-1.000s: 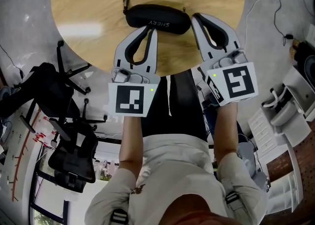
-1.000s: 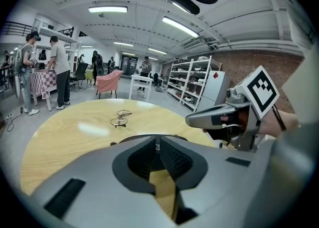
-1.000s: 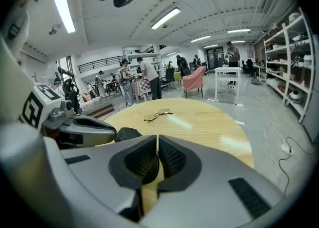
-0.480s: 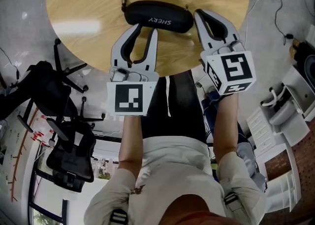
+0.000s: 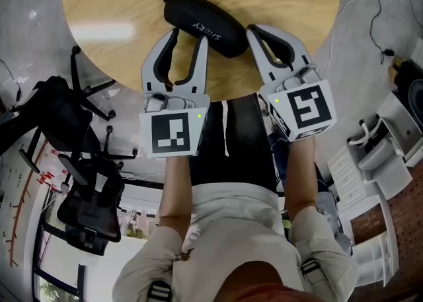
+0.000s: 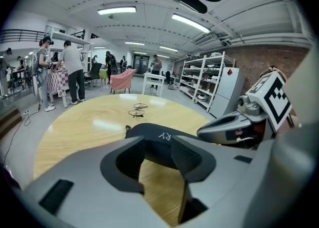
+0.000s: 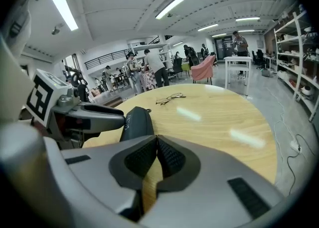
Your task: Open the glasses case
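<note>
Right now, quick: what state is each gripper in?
Left gripper: jaws open, just been opening; glasses case at their tips, not gripped.
Right gripper: jaws shut, nothing between them.

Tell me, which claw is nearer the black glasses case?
Left, narrowly. The left claw, just opening and empty, faces the case at its tips; the right claw, shut, sits beside the case's end.
</note>
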A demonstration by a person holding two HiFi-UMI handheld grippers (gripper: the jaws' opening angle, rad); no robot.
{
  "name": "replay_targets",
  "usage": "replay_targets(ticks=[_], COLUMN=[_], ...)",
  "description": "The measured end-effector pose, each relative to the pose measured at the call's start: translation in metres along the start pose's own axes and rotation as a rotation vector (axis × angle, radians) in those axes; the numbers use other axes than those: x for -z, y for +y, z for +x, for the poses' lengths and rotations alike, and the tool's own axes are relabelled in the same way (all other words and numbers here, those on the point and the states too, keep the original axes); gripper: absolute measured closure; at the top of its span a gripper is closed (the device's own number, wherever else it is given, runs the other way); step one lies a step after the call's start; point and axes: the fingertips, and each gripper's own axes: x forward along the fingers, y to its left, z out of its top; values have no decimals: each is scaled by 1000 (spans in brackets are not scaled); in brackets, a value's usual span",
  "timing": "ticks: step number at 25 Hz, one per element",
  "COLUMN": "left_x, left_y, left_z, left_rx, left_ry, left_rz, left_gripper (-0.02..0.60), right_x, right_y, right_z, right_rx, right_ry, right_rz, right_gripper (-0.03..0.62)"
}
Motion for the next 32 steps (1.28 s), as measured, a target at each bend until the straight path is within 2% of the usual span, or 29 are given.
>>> replay_targets(ticks=[11,19,22,25,32], left_x=[6,13,22,33,47], left_y=[29,36,37,37,53], left_z=[-23,-45,-55,-62,-58], left_rx=[-69,-94,-85,-68,-138], left_ry=[-27,-38,-25,14,13], left_rz=[-42,20,39,105,93], left_gripper=[414,402,381,352,292], right_x=[-2,-16,-24,-31,-44], right_y=[52,85,98,110,139], right_z=[17,36,42,48,65], right_rx=[-104,-211,-255,-294,-382], right_ry=[10,1,2,4,10], right_rz=[-48,-106,-127,-137,-163], right_gripper=[574,572,572,572,572])
